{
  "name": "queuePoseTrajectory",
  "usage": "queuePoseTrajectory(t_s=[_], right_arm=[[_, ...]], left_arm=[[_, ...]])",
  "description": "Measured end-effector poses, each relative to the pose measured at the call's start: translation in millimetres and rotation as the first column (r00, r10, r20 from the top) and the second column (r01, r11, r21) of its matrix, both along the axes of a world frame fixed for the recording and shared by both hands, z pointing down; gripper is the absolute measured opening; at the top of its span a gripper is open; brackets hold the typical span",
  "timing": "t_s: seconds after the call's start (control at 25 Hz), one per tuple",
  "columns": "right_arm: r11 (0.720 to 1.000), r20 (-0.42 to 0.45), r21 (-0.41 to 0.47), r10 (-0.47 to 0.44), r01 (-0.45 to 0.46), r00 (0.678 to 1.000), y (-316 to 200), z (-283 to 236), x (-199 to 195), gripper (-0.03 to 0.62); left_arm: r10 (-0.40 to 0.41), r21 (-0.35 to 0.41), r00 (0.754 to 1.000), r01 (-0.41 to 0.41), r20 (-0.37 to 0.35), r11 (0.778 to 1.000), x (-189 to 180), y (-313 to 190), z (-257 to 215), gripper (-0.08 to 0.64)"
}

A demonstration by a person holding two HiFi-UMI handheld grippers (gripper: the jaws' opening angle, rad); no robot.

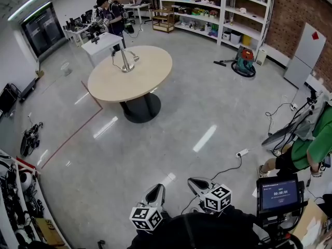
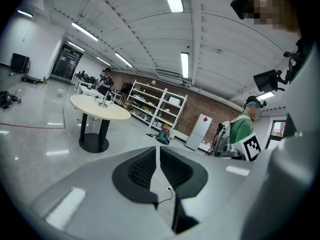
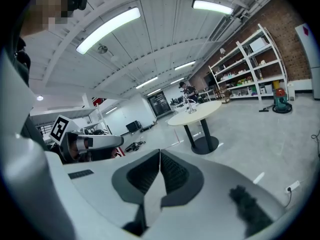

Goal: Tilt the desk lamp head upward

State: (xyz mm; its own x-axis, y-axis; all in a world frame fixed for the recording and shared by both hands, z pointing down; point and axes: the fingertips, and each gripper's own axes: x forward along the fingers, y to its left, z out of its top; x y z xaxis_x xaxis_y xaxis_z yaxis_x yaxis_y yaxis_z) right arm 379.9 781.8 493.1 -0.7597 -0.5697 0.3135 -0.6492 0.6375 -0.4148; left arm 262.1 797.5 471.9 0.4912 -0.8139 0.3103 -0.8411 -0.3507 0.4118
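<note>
Your left tool (image 2: 158,153) is closed: jaws together, nothing between them. Your right tool (image 3: 160,156) is the same, closed and empty. In the head view both sit at the bottom centre of the frame, side by side, well apart from the work.

The desk lamp (image 1: 126,60) stands on the round tabletop (image 1: 150,72), left of centre in the upper part of the head view. It sits near the tabletop's upper-left edge. It's too small to tell how its head is tilted. The tabletop shows at the left in the left gripper view and right of centre in the right gripper view.

Around it:
- A person in dark clothes (image 1: 110,15) stands at the top left by a white table (image 1: 101,43).
- Shelves (image 1: 207,7) run along the top.
- A vacuum cleaner (image 1: 244,61) is on the floor at the upper right.
- A person in green (image 1: 311,145) is at the right edge.
- A screen (image 1: 280,193) is at the lower right.
</note>
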Motion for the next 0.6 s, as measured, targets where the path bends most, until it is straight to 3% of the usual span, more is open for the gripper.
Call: queuePoseTrajectory(t_s=[0.6], right_arm=[[1.000,-0.050,-0.012,-0.021,0.021,0.999,-45,2,-170,0.006]], left_arm=[[-0.023,0.006,0.999,0.023,-0.039,1.000,-173,-51,3,0.032]])
